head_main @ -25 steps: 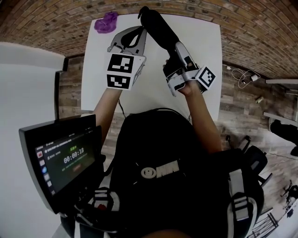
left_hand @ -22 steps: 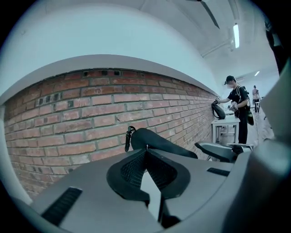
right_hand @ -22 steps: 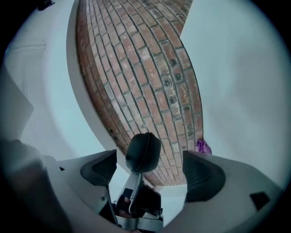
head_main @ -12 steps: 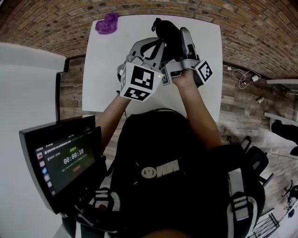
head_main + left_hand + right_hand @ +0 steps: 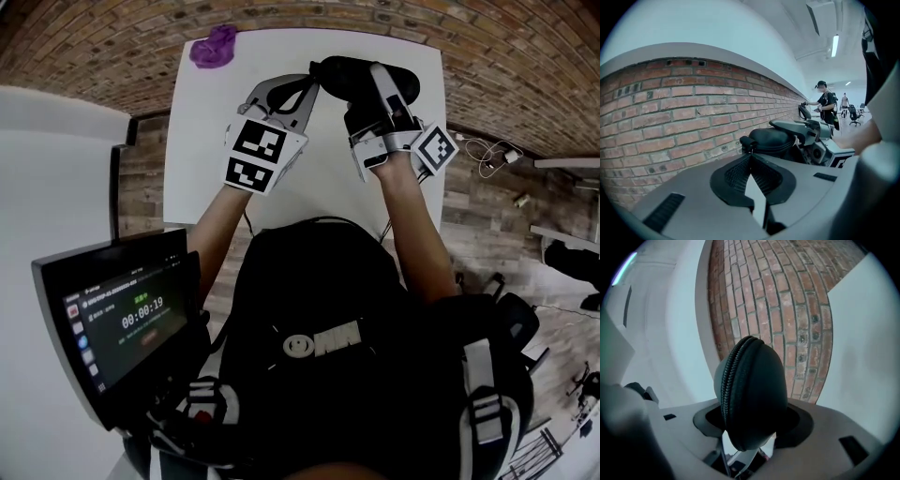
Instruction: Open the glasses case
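Note:
A black zipped glasses case (image 5: 345,73) is held above the white table (image 5: 417,52). My right gripper (image 5: 373,82) is shut on it, its jaws having just closed in round the case's body. In the right gripper view the case (image 5: 752,394) stands between the pads with the zip line facing left. My left gripper (image 5: 314,84) is shut, with its tips at the case's left end. In the left gripper view the small zipper pull (image 5: 749,142) sits pinched at the closed tips of the left gripper (image 5: 750,153), the case (image 5: 776,138) just beyond.
A purple object (image 5: 214,47) lies at the table's far left corner. A screen (image 5: 122,319) hangs at my lower left. Cables (image 5: 487,150) lie on the wooden floor to the right. A brick wall (image 5: 670,112) runs behind the table.
The case has swung from pointing away from me to lying crosswise. Both grippers came together, then spread a little, and the right jaws have narrowed on the case.

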{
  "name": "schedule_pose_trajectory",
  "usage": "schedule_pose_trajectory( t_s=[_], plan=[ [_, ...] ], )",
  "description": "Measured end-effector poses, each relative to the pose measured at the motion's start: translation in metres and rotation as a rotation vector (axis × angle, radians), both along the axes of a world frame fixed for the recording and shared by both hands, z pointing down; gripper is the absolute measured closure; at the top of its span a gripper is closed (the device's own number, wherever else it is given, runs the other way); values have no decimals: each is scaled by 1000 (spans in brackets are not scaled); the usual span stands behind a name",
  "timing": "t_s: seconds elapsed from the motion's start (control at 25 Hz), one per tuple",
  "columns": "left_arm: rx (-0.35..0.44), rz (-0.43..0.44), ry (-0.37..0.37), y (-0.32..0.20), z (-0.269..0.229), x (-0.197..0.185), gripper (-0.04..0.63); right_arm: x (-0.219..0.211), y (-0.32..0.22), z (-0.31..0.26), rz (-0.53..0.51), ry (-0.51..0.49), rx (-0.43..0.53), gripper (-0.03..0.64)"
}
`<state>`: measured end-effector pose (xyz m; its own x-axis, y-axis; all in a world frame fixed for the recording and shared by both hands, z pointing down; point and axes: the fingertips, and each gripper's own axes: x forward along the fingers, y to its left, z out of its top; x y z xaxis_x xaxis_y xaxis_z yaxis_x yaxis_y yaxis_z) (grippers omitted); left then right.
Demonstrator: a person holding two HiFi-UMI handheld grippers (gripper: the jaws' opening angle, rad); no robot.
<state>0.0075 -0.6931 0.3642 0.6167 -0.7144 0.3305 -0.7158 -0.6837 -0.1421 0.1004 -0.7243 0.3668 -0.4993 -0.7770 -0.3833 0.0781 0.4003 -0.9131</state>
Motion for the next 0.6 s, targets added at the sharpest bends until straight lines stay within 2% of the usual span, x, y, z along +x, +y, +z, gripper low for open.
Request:
schedule_pose_trajectory(
  t_s=[0.2,0.32,0.44,0.6],
  plan=[
    [-11,45,-47,3,7,-4,591,-10,10,-14,-121,186,137,362],
    [-24,67,-66,4,12,-6,591,-17,14,-17,-191,281,183,369],
    [-22,95,-92,7,15,-7,591,-23,18,-15,-279,314,190,371],
    [17,150,-169,11,19,-6,591,-28,24,-7,-398,310,163,372]
  ],
)
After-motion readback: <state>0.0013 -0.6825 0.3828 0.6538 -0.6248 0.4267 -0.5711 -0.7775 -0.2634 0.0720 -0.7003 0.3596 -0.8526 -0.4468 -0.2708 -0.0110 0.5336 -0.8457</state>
